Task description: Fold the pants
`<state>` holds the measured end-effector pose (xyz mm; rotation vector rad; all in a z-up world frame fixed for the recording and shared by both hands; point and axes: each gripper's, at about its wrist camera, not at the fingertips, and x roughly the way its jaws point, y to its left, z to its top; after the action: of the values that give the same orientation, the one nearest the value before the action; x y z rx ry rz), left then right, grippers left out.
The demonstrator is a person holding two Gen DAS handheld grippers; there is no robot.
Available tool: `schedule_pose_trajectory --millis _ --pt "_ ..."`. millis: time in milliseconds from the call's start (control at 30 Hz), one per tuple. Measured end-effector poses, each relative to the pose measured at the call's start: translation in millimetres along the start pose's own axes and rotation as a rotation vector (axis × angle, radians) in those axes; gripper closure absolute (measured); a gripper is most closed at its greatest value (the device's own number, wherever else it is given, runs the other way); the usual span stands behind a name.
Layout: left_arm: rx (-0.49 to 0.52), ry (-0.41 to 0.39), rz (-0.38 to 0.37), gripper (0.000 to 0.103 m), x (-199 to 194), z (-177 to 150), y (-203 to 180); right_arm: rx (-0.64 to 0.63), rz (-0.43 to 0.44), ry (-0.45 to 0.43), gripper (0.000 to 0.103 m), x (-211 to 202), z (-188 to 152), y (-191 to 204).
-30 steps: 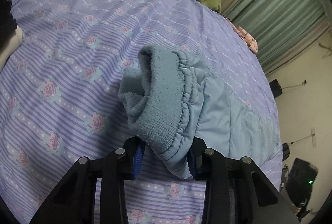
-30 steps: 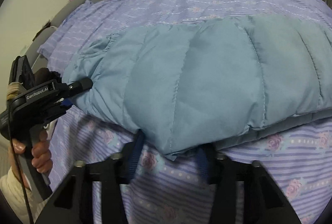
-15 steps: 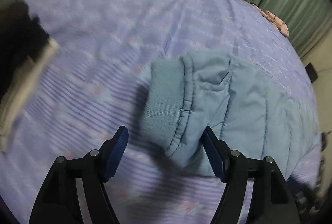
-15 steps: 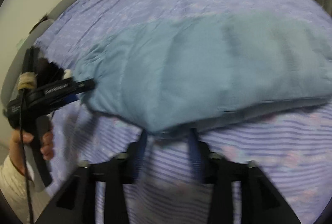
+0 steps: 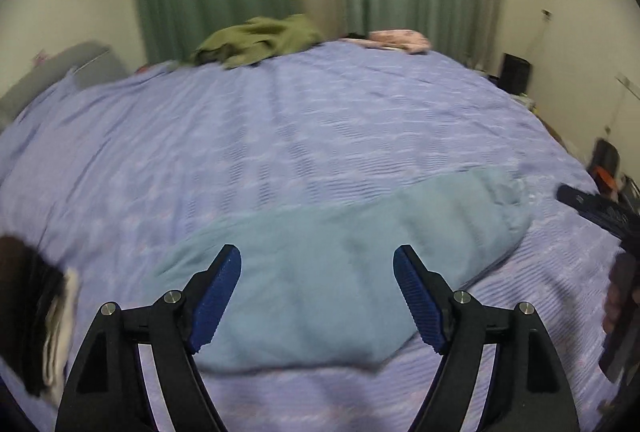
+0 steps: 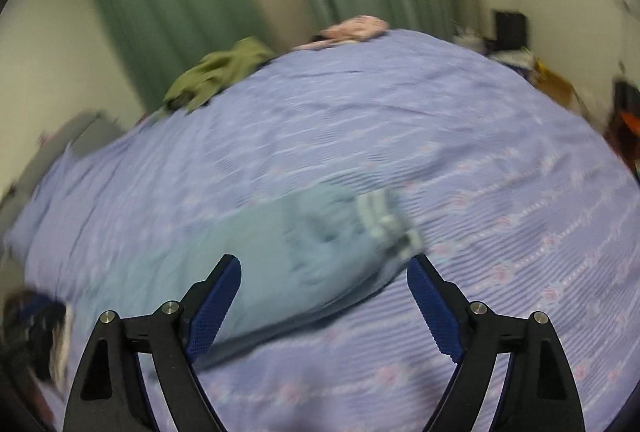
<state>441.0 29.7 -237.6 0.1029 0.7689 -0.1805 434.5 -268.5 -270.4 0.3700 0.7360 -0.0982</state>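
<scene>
**Both tongs free as pants lie on the bed**

The left gripper (image 5: 318, 296) and right gripper (image 6: 324, 306) hover spread wide, holding nothing, above the blue pants (image 5: 340, 264) lying lengthwise on the purple bedspread (image 5: 280, 136). A fold appears just laid; next likely calls for regripping an end.

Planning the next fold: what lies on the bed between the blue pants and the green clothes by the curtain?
Only bare bedsheet lies between the blue pants and the green clothes, as the left wrist view shows.
</scene>
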Motion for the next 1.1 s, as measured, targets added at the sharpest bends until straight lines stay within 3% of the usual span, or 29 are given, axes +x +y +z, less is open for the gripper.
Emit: schedule_pose_trajectory --millis 100,233,433,500,600,767,833,967,1100 --pt "0.02 -0.004 -0.069 0.025 19 11 -25 0.086 0.023 0.012 0.017 26 13 -28" --pt "0.049 0.004 -0.08 0.025 51 22 -43 0.153 0.045 0.09 0.018 69 15 -52" --pt "0.02 0.076 -0.111 0.029 95 25 -49 0.169 0.098 0.225 0.048 119 8 -53" --pt "0.003 0.099 -0.127 0.032 105 25 -51 0.145 0.104 0.223 0.068 121 8 -52" --pt "-0.001 0.12 -0.132 0.037 115 20 -57 0.094 0.078 0.172 0.072 111 11 -51" --pt "0.0 0.165 -0.141 0.037 130 11 -63 0.059 0.006 0.151 0.072 108 11 -55" --pt "0.005 0.176 -0.131 0.037 135 7 -63 0.069 0.0 0.153 0.067 110 8 -58" --pt "-0.011 0.179 -0.132 0.037 136 3 -59 0.139 -0.036 0.164 0.031 115 1 -73" --pt "-0.01 0.178 -0.13 0.037 135 3 -57 0.262 0.033 0.198 0.029 127 -8 -92"
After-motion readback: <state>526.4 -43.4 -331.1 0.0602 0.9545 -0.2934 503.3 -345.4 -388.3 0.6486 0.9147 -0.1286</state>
